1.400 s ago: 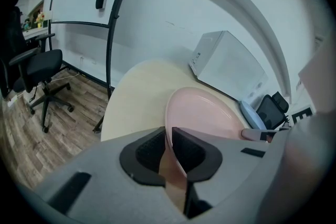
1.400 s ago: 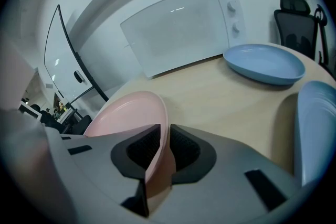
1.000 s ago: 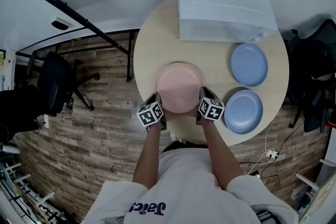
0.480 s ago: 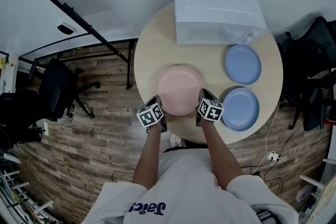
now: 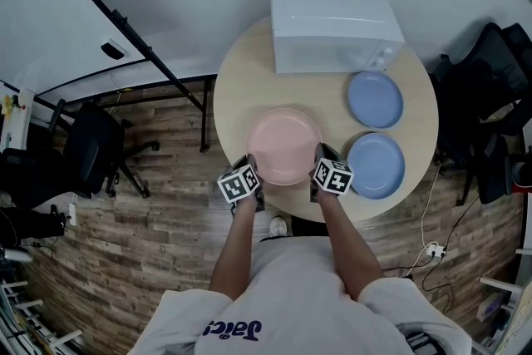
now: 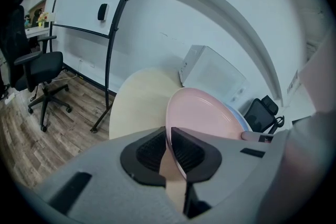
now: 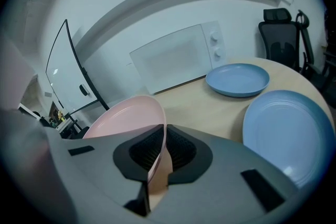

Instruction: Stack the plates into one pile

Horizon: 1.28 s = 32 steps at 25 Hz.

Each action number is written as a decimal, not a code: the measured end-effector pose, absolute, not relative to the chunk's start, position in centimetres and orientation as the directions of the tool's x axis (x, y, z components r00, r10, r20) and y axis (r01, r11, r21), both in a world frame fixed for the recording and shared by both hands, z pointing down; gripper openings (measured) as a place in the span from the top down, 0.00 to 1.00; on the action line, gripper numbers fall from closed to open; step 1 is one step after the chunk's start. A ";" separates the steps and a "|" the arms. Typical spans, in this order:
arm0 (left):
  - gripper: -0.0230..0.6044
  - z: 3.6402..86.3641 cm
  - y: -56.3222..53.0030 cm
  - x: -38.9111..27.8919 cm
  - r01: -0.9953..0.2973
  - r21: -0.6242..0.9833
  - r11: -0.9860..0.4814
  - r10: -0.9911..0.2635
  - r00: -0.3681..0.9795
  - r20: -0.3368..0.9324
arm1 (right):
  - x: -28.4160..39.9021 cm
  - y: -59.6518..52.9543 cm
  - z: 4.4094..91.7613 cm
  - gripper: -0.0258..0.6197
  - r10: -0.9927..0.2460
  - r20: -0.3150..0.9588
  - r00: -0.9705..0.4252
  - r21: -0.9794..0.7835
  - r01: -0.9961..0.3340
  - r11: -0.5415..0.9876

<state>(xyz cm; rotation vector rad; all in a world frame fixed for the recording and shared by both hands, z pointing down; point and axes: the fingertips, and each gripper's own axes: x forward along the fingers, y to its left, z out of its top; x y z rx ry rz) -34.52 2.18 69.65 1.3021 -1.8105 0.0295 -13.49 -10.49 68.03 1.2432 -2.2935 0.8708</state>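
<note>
A pink plate (image 5: pixel 284 144) hangs over the near part of the round table (image 5: pixel 241 79), held by both grippers. My left gripper (image 5: pixel 252 172) is shut on its near-left rim, and the rim runs between the pads (image 6: pixel 170 150) as the pink plate (image 6: pixel 203 113) tilts away. My right gripper (image 5: pixel 317 169) is shut on the near-right rim of the pink plate (image 7: pixel 126 115). Two blue plates lie apart on the table's right side: the nearer blue plate (image 5: pixel 375 165) (image 7: pixel 289 131) and the farther blue plate (image 5: pixel 375 98) (image 7: pixel 237 79).
A white microwave (image 5: pixel 331 25) (image 7: pixel 176 63) stands at the back of the table. Office chairs stand at the left (image 5: pixel 87 141) and the right (image 5: pixel 490 87). A black frame bar (image 5: pixel 125 33) slants along the white wall at the left. Wood floor surrounds the table.
Both grippers have risen with the pink plate between them. The table, the blue plates and the microwave look smaller and have slid left in the head view.
</note>
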 end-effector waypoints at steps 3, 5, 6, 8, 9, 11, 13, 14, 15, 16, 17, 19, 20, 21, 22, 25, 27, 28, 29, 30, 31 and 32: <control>0.90 68.9 3.3 -33.7 -0.784 0.446 0.432 -0.763 -0.054 0.644 | -12.5 -9.0 67.3 0.91 -0.625 0.581 -0.521 -0.332 -0.853 0.403; 0.90 68.4 4.0 -33.0 -0.792 0.447 0.416 -0.770 -0.044 0.637 | -11.6 -8.1 66.8 0.91 -0.644 0.568 -0.512 -0.337 -0.859 0.386; 0.90 68.2 4.2 -32.5 -0.798 0.447 0.405 -0.772 -0.037 0.634 | -11.0 -7.7 66.5 0.91 -0.656 0.560 -0.506 -0.343 -0.862 0.373; 0.90 67.7 4.7 -31.3 -0.811 0.448 0.377 -0.778 -0.016 0.628 | -9.8 -7.0 65.8 0.91 -0.681 0.542 -0.492 -0.355 -0.869 0.344; 0.90 67.4 4.9 -30.8 -0.815 0.451 0.364 -0.782 -0.004 0.624 | -9.2 -6.5 65.5 0.91 -0.692 0.535 -0.485 -0.359 -0.872 0.333; 0.90 67.2 5.4 -29.9 -0.820 0.462 0.338 -0.789 0.020 0.614 | -8.0 -5.5 65.1 0.91 -0.711 0.524 -0.470 -0.362 -0.878 0.314; 0.90 67.1 5.7 -28.8 -0.825 0.472 0.311 -0.795 0.046 0.605 | -6.6 -4.6 64.6 0.91 -0.732 0.513 -0.449 -0.363 -0.886 0.289; 0.90 67.0 5.7 -28.1 -0.827 0.476 0.298 -0.797 0.059 0.601 | -5.8 -4.3 64.4 0.91 -0.741 0.510 -0.436 -0.360 -0.891 0.277; 0.90 67.0 5.7 -27.5 -0.830 0.479 0.286 -0.797 0.071 0.599 | -5.0 -4.0 64.3 0.91 -0.749 0.509 -0.425 -0.356 -0.896 0.266; 0.90 67.0 5.7 -26.7 -0.832 0.481 0.275 -0.797 0.083 0.599 | -4.1 -3.7 64.3 0.91 -0.754 0.510 -0.414 -0.353 -0.900 0.256; 0.90 67.1 5.8 -26.0 -0.834 0.484 0.265 -0.795 0.095 0.600 | -3.2 -3.3 64.4 0.91 -0.756 0.514 -0.405 -0.350 -0.904 0.245; 0.90 67.1 5.6 -24.3 -0.835 0.492 0.248 -0.791 0.118 0.600 | -1.3 -3.0 64.8 0.91 -0.760 0.524 -0.385 -0.352 -0.910 0.218; 0.90 67.0 5.3 -23.5 -0.836 0.494 0.238 -0.790 0.130 0.599 | -0.4 -3.1 64.9 0.91 -0.763 0.528 -0.374 -0.356 -0.913 0.202; 0.90 66.8 5.0 -22.7 -0.843 0.489 0.224 -0.787 0.139 0.601 | 0.4 -3.3 64.9 0.91 -0.767 0.529 -0.363 -0.359 -0.915 0.185; 0.90 66.5 4.7 -22.0 -0.856 0.474 0.206 -0.783 0.146 0.604 | 1.0 -3.6 64.9 0.91 -0.772 0.530 -0.352 -0.360 -0.917 0.171; 0.89 65.6 3.4 -20.3 -0.903 0.407 0.139 -0.775 0.156 0.612 | 2.6 -4.8 64.9 0.91 -0.785 0.531 -0.319 -0.359 -0.924 0.133; 0.89 65.1 1.8 -19.6 -0.902 0.414 0.126 -0.781 0.167 0.602 | 3.5 -6.1 65.1 0.91 -0.790 0.532 -0.306 -0.368 -0.923 0.110; 0.89 65.0 1.0 -19.2 -0.898 0.422 0.123 -0.781 0.174 0.599 | 3.9 -6.8 65.1 0.91 -0.791 0.532 -0.301 -0.374 -0.922 0.099; 0.89 64.9 0.4 -18.7 -0.897 0.426 0.118 -0.780 0.182 0.599 | 4.4 -7.3 65.0 0.91 -0.793 0.533 -0.295 -0.375 -0.922 0.091; 0.88 64.8 -0.3 -18.3 -0.897 0.427 0.114 -0.779 0.186 0.599 | 5.0 -7.8 64.8 0.91 -0.795 0.533 -0.290 -0.372 -0.924 0.087; 0.88 64.7 -1.0 -17.8 -0.898 0.426 0.111 -0.779 0.187 0.598 | 5.5 -8.3 64.7 0.91 -0.796 0.533 -0.286 -0.367 -0.926 0.087; 0.88 64.6 -1.8 -17.3 -0.897 0.427 0.110 -0.779 0.189 0.598 | 6.1 -8.9 64.6 0.91 -0.797 0.532 -0.285 -0.367 -0.926 0.087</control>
